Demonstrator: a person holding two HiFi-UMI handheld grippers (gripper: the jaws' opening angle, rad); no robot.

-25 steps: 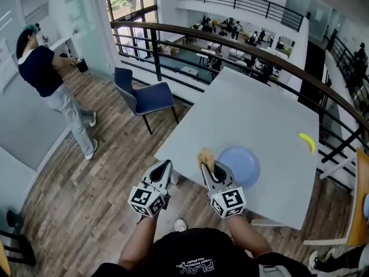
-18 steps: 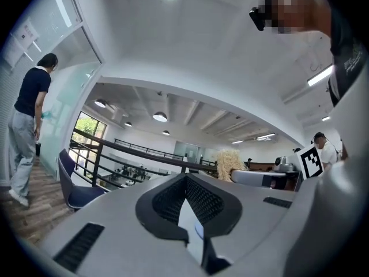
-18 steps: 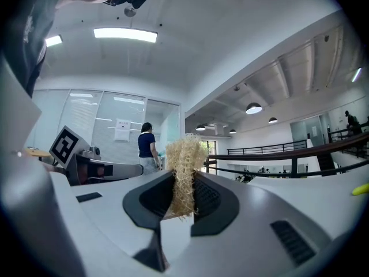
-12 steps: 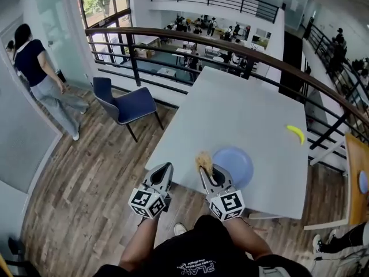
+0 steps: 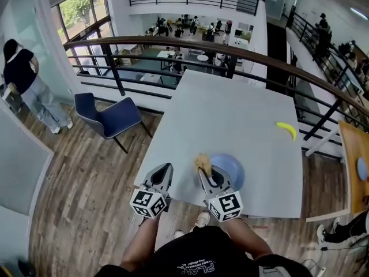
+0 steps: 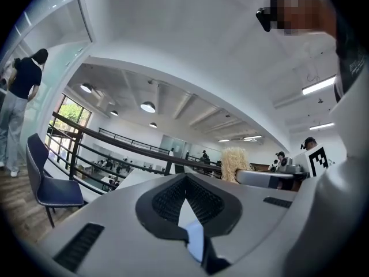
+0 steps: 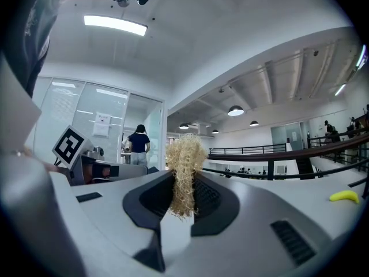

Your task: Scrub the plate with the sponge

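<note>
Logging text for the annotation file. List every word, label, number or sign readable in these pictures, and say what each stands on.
"PLAY": large print on the person's black shirt, upside down in the head view; the smaller line next to it is too blurred to read.
Marker cubes: black-and-white square patterns only, no letters or numbers.
Paper sheet on the glass wall, right gripper view: too small to read.

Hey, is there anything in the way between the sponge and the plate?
Nothing visible. The right hand-held gripper holds the sponge just beside the plate, at its left edge. The only other thing on the table, a banana, lies far off to the right.
</note>
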